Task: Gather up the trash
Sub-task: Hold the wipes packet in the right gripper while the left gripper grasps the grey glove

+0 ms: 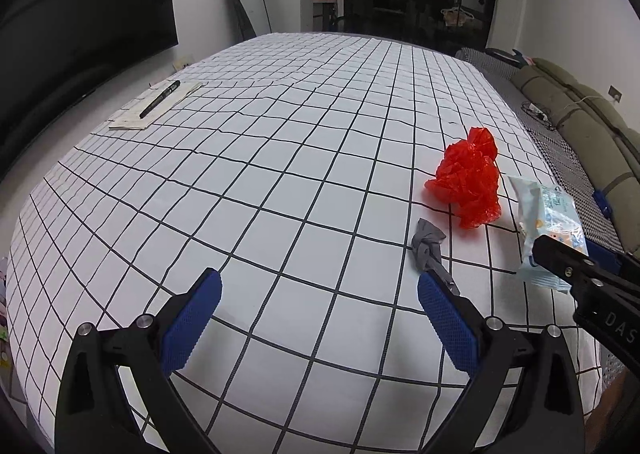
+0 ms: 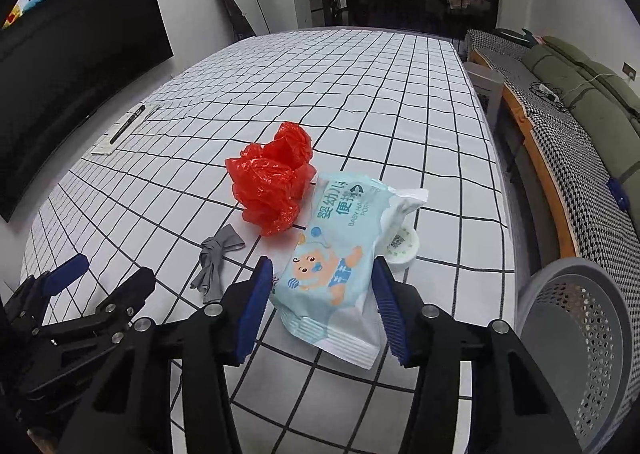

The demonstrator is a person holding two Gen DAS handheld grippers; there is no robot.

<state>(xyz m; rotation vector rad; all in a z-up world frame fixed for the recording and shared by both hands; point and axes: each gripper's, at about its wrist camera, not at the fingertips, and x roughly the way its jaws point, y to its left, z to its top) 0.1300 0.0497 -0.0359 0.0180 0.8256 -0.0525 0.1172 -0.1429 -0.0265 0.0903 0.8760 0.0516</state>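
A pale blue pack of baby wipes [image 2: 340, 246] lies near the right edge of the grid-patterned tablecloth [image 2: 400, 114]. My right gripper [image 2: 323, 266] is shut on it, with a blue pad pressed against each long side. The pack [image 1: 548, 210] and the right gripper [image 1: 560, 254] also show in the left wrist view. A crumpled red plastic bag [image 2: 272, 178] [image 1: 468, 182] sits just beyond the pack. A knotted grey scrap [image 2: 218, 254] [image 1: 430, 250] lies to its left. My left gripper [image 1: 320, 294] [image 2: 112, 268] hovers open over bare cloth.
A small white round container [image 2: 402, 246] peeks out from under the pack. A grey perforated bin [image 2: 580, 334] stands off the table's right edge. A pen on paper [image 1: 160, 98] lies at the far left. A dark screen [image 1: 80, 34] lines the left wall, and a bench [image 2: 560, 126] runs along the right.
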